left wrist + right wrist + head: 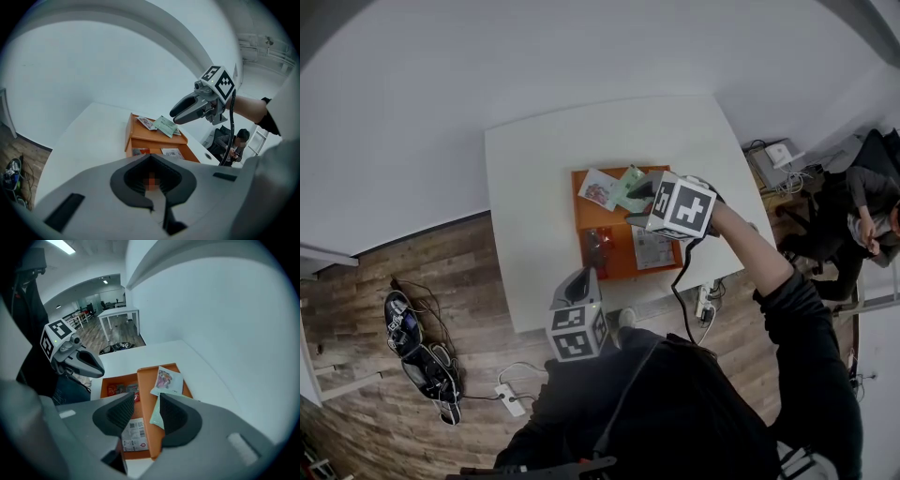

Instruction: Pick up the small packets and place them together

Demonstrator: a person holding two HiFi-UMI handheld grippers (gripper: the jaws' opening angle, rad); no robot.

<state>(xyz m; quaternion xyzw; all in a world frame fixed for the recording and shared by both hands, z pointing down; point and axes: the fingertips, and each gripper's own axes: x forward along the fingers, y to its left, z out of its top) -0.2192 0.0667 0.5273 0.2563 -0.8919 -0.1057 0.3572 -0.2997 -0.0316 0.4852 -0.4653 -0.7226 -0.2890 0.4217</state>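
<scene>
Green packet lies on the far, raised half of the orange tray, touching the colourful packet; this looks like the gathering spot. Red packets and white packet sit in the near, lower half, not yet joined. Right gripper hangs above the green packet, jaws wide apart, gripping nothing. Left gripper hovers at the near table edge, jaws together, empty, probably clear of the work.

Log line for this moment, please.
right gripper: open, over green packet | green packet: lying on orange tray, next to colourful packet | left gripper: shut, empty, at table edge
</scene>
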